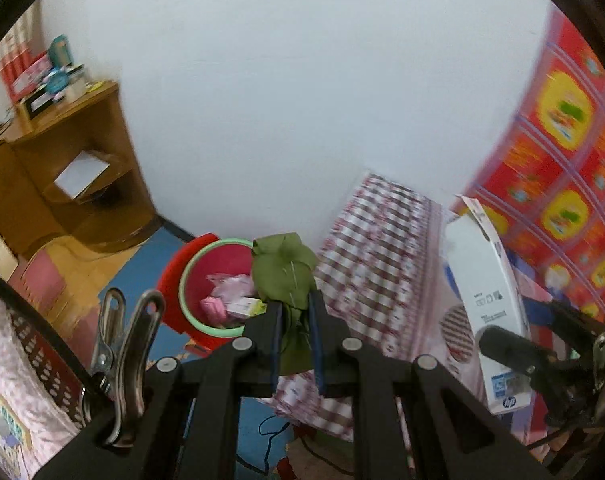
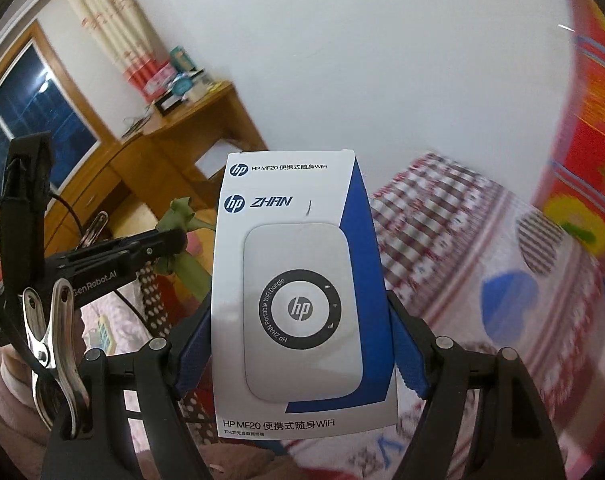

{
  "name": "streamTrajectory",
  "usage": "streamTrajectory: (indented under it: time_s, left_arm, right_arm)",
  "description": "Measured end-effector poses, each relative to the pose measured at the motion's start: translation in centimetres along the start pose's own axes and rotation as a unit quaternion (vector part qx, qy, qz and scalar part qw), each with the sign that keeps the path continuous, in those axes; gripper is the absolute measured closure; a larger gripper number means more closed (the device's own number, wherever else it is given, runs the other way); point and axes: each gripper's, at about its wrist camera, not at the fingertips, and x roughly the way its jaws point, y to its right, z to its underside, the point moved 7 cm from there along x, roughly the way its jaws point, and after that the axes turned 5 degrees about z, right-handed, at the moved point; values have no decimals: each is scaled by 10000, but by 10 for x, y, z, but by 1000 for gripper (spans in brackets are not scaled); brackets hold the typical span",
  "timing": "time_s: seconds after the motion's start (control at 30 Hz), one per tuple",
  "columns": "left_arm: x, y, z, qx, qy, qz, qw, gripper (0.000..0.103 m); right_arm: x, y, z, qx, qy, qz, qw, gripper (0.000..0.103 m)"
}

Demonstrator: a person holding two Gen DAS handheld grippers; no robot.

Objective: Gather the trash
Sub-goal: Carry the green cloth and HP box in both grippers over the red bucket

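The left gripper [image 1: 295, 336] has its jaws drawn close together, pinching a crumpled green leaf-like wrapper [image 1: 285, 272] that sticks up beyond the tips. The right gripper [image 2: 300, 344] has its jaws set wider, clamped on the two long sides of an upright white-and-blue HP cardboard box [image 2: 298, 292]; in the left wrist view the same box [image 1: 486, 300] stands at 3 o'clock, well apart from the wrapper.

Just past the wrapper, at 11 o'clock of the left jaws, sits a red round plastic bin with a pale green rim [image 1: 206, 280], pink and white packets lying inside. The wrapper's top overlaps the bin's right rim in the picture; whether they touch I cannot tell. Blue floor [image 1: 142, 268] shows at the bin's left. At 2 o'clock a red-and-white checked bedcover [image 1: 374, 264] hangs down beside the bin. Farther off, at 10 o'clock, a brown wooden desk [image 1: 82, 152] carries boxes against the white wall [image 1: 302, 100].
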Motion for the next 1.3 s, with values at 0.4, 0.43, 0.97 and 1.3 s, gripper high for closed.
streamTrajectory:
  time_s: [0.4, 0.43, 0.97, 1.3]
  left_arm:
    - [51, -59, -22, -547, -220, -137, 9982, 90]
    - [57, -64, -22, -595, -269, -138, 9978, 90]
    - [163, -144, -34, -672, -964, 297, 9926, 90]
    - [227, -186, -27, -586, -1360, 613, 9871, 90]
  right_arm:
    - [95, -27, -50, -477, -439, -169, 9977, 25]
    - [103, -29, -53, -468, -468, -157, 9977, 25]
    - [253, -59, -86, 60, -1393, 251, 9899, 25]
    - [340, -52, -79, 382, -2100, 457, 9759, 25]
